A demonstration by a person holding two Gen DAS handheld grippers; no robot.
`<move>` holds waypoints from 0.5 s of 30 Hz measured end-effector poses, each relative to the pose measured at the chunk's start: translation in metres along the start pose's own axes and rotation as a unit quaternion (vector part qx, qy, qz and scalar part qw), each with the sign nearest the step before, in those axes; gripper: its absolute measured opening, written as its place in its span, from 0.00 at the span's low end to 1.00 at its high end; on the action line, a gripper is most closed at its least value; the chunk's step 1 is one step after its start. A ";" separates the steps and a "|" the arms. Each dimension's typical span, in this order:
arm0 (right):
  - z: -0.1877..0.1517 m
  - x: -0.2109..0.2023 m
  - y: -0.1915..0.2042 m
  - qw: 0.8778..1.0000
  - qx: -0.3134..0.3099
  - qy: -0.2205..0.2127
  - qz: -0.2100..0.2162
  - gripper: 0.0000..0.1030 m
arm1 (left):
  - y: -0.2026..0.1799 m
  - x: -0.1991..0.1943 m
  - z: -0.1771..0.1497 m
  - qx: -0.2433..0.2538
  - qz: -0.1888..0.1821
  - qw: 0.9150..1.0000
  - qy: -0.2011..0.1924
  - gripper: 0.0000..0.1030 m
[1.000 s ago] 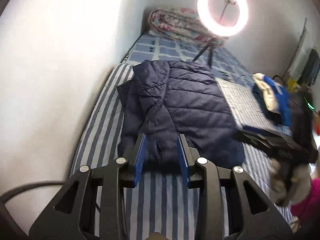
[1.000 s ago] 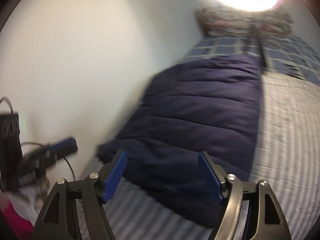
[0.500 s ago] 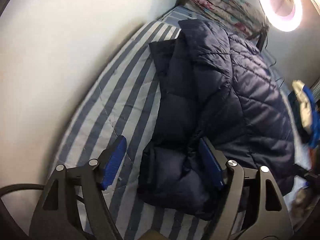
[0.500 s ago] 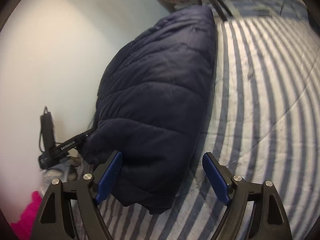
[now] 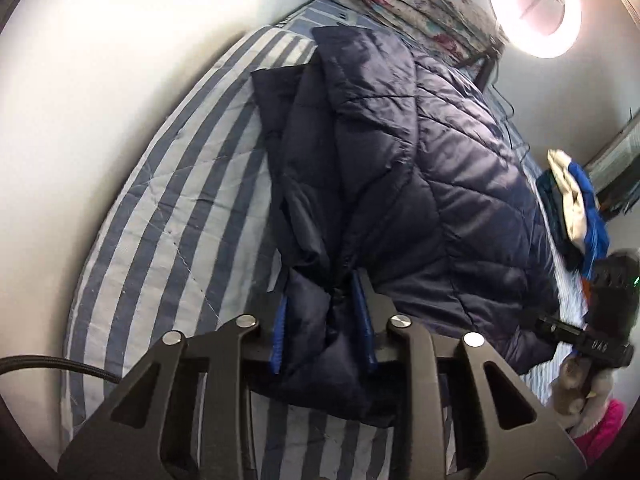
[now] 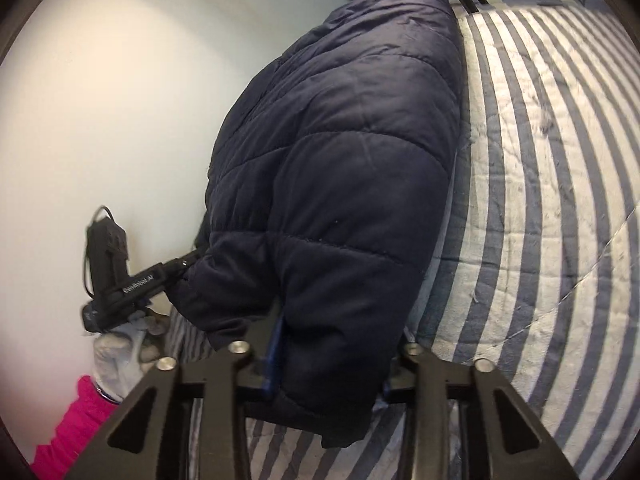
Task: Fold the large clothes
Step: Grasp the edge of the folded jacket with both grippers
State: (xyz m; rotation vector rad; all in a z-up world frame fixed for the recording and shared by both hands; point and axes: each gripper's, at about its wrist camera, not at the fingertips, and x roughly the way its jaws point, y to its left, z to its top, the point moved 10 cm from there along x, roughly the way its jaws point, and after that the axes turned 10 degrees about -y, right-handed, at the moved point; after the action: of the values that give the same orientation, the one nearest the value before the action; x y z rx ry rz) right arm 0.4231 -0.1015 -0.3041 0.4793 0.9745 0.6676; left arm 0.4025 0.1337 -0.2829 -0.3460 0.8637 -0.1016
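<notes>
Nearest you, your left gripper [image 5: 323,322] is pinched on a bunched corner of the navy puffer jacket [image 5: 420,184] at its near hem, the blue pads pressed into the padding on both sides. Your right gripper [image 6: 332,354] is likewise clamped on a thick roll of the same jacket at the near edge, fabric filling the gap between the pads. The jacket lies along the striped bed [image 5: 168,208], close to the white wall [image 5: 100,80], its far end reaching toward the floral bedding [image 5: 416,4] at the head of the bed.

You look to be at the grasp stage of a fold: both near corners held, nothing carried over yet. The next move calls for raising both corners together, keeping them level and apart so the hem stays taut, then carrying them toward the far end. The padding is bulky and slippery, so expect it to sag or spring back.

The left view alone shows the layered, overlapped side of the jacket, the ring light [image 5: 534,6], and a blue and cream pile of clothes [image 5: 576,208] well to the right. The right view alone shows the smooth outer flank and the open striped bed beside it.
</notes>
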 end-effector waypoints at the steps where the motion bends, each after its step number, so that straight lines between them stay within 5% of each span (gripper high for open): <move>1: 0.001 -0.001 0.002 1.000 -0.010 0.003 -0.009 0.29 | -0.004 0.000 -0.001 0.005 0.000 1.000 0.002 0.23; 6: 0.002 -0.017 0.004 0.998 -0.040 0.020 -0.040 0.26 | -0.020 -0.012 -0.023 -0.002 -0.023 0.999 0.023 0.22; 15: -0.043 -0.098 -0.016 0.989 -0.087 0.065 -0.097 0.26 | -0.091 -0.042 -0.103 0.059 -0.055 0.993 0.081 0.21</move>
State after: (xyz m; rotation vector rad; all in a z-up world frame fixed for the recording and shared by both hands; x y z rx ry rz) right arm 0.3515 -0.1788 -0.2774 0.1856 1.0591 0.6073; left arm 0.3021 0.0311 -0.2830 -0.2764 0.9949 -0.2862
